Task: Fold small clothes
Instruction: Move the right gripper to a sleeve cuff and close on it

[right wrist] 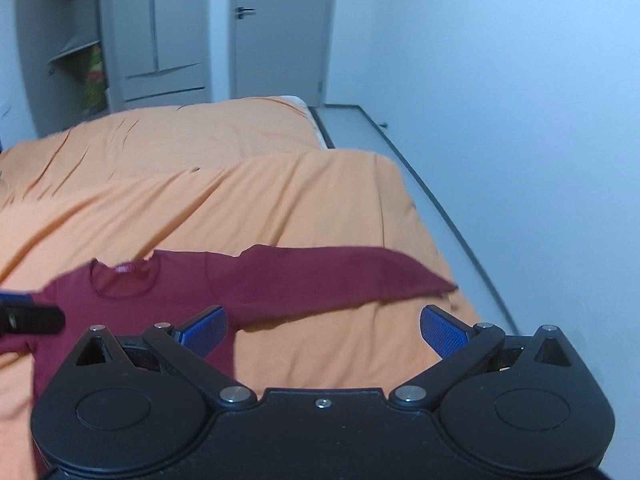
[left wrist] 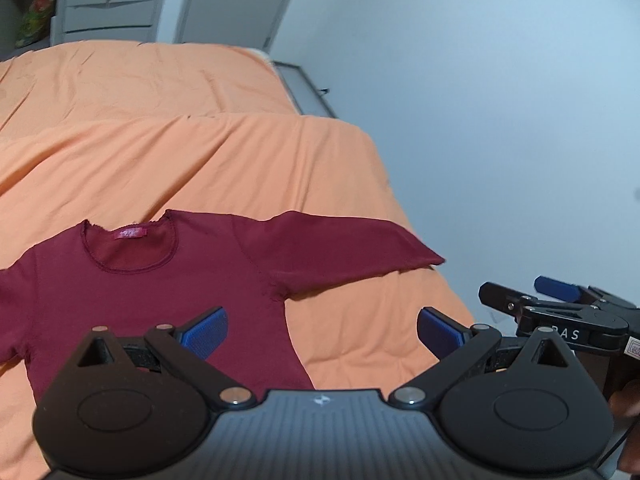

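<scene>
A small dark red long-sleeved top (left wrist: 160,292) lies flat on the orange bed cover (left wrist: 200,160), neckline away from me, its right sleeve (left wrist: 352,244) stretched out to the right. My left gripper (left wrist: 322,334) is open and empty above the top's lower right side. My right gripper (right wrist: 324,332) is open and empty above the cover just below the stretched sleeve (right wrist: 332,276) of the top (right wrist: 132,312). The right gripper also shows at the right edge of the left wrist view (left wrist: 560,304). The left gripper's finger (right wrist: 28,318) shows at the left edge of the right wrist view.
The bed's right edge (right wrist: 436,240) drops to a grey floor strip (right wrist: 400,148) beside a white wall. A grey wardrobe (right wrist: 156,32) with open shelves and a grey door (right wrist: 280,32) stand beyond the bed's far end.
</scene>
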